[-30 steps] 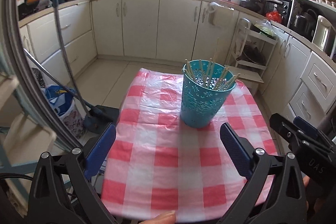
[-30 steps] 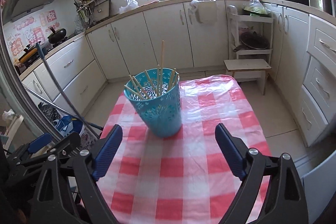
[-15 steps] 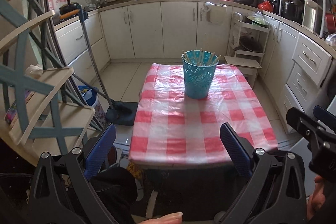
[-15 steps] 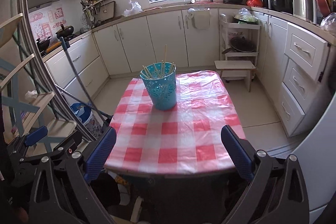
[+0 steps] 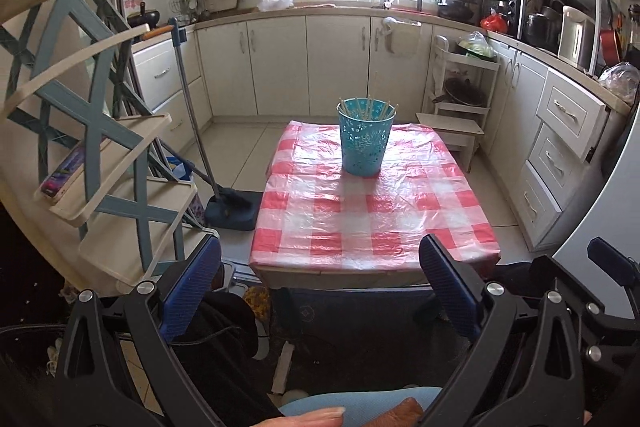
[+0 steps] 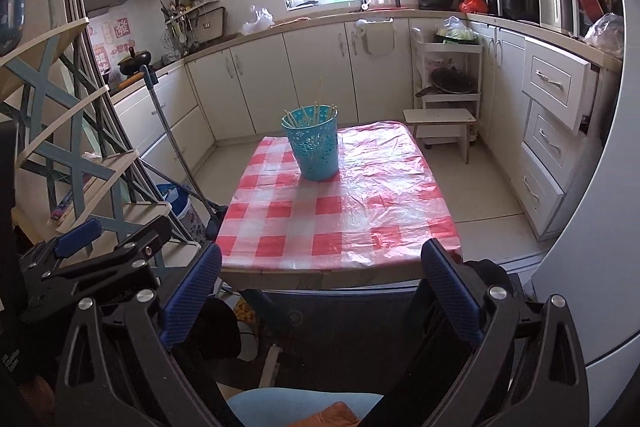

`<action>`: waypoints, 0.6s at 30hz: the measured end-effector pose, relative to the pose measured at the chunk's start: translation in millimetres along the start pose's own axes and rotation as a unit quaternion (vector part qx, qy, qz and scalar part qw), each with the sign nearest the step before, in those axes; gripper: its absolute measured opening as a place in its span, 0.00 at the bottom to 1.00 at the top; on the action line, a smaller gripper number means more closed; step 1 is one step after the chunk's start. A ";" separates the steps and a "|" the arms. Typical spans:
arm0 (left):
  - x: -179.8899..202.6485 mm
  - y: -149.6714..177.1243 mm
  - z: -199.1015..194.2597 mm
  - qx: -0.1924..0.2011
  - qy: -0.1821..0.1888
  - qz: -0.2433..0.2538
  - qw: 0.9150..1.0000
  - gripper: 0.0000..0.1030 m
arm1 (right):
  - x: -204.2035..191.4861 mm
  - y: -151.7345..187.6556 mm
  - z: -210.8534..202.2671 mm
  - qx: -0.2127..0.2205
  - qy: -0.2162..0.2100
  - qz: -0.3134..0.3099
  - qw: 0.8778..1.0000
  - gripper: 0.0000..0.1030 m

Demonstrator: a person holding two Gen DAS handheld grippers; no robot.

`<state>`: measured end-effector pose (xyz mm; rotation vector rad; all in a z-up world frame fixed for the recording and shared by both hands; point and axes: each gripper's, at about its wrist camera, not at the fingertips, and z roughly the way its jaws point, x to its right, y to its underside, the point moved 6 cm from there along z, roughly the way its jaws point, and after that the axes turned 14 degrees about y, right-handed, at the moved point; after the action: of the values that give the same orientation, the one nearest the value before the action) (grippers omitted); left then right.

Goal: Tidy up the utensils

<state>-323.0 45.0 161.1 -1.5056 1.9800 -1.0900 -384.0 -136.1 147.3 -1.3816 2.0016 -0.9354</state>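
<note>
A turquoise perforated cup stands upright on the far half of a small table covered with a red-and-white checked cloth. Several pale chopsticks stick out of its top, one taller than the rest. My left gripper is open and holds nothing, well back from the table's near edge. In the right wrist view my right gripper is also open and holds nothing, just as far back. The left gripper's body shows at the left.
A blue-and-cream shelf rack stands close on the left. A mop with a dark head leans beside the table. White cabinets, a small stool and drawers ring the room. A person's hand shows at the bottom.
Both grippers have pulled back and up from the table, so the cup and cloth look much smaller and the table's near edge has come into view. The right jaws stand slightly wider.
</note>
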 end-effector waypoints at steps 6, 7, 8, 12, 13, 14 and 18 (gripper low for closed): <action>1.1 0.6 -20.5 0.015 -0.005 -0.002 1.000 0.93 | 0.6 -0.8 -16.4 0.017 -0.009 -0.001 1.000 0.93; 1.4 0.6 -22.9 0.017 -0.006 -0.002 1.000 0.93 | 0.3 -1.3 -18.5 0.020 -0.010 -0.001 1.000 0.93; 1.8 0.2 -24.7 0.019 -0.006 -0.002 1.000 0.93 | 0.6 -1.3 -20.3 0.021 -0.010 -0.001 1.000 0.93; 1.8 0.6 -29.3 0.022 -0.006 -0.002 1.000 0.92 | 0.7 -0.2 -26.6 0.026 -0.011 -0.001 1.000 0.93; 2.3 0.1 -30.5 0.023 -0.006 -0.002 1.000 0.92 | 1.0 -0.1 -28.7 0.028 -0.012 -0.001 1.000 0.93; 2.6 0.0 -32.4 0.023 -0.006 -0.001 1.000 0.93 | 1.2 -0.2 -30.9 0.030 -0.012 -0.001 0.999 0.93; 2.4 -0.2 -36.4 0.027 -0.007 -0.001 1.000 0.92 | 2.4 -0.3 -36.4 0.036 -0.013 -0.002 0.999 0.93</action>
<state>-350.1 54.7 183.5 -1.4840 1.9247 -1.1219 -411.9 -129.6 170.0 -1.3529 1.9282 -0.9764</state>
